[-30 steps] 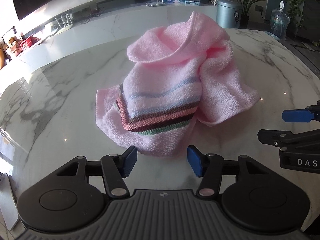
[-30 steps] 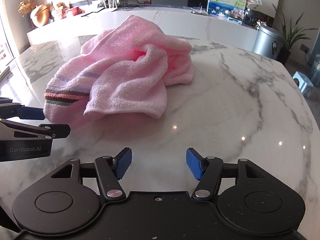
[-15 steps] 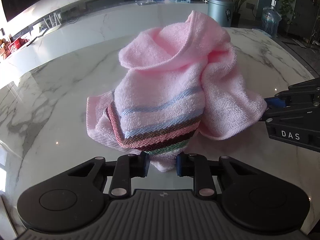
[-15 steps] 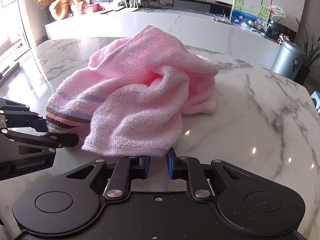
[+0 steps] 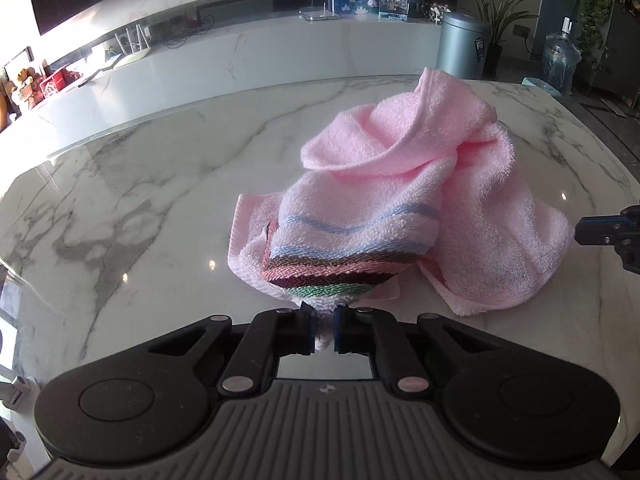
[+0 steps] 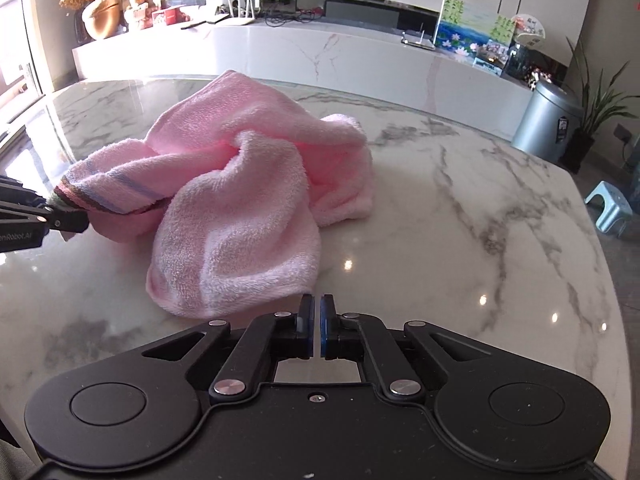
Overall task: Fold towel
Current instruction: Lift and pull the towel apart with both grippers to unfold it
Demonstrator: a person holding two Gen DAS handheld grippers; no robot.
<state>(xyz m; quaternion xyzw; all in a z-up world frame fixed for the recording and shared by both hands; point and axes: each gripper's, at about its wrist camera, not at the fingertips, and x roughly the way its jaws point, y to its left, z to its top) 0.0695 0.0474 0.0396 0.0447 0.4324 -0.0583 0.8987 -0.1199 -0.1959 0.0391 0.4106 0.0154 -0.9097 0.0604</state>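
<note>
**Left corner pinched, right grip empty**

The left gripper (image 5: pixel 323 322) is clamped on the towel's (image 5: pixel 400 200) striped corner, a sound place to pull the crumple flat. The right gripper (image 6: pixel 316 322) is closed with nothing visible between its pads; the near plain edge lies just ahead, unheld. The towel sits bunched mid-table (image 6: pixel 460 220), so it needs spreading before any fold.

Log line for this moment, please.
left gripper: shut on towel corner | right gripper: shut, grip unclear | towel crumpled, unfolded
</note>
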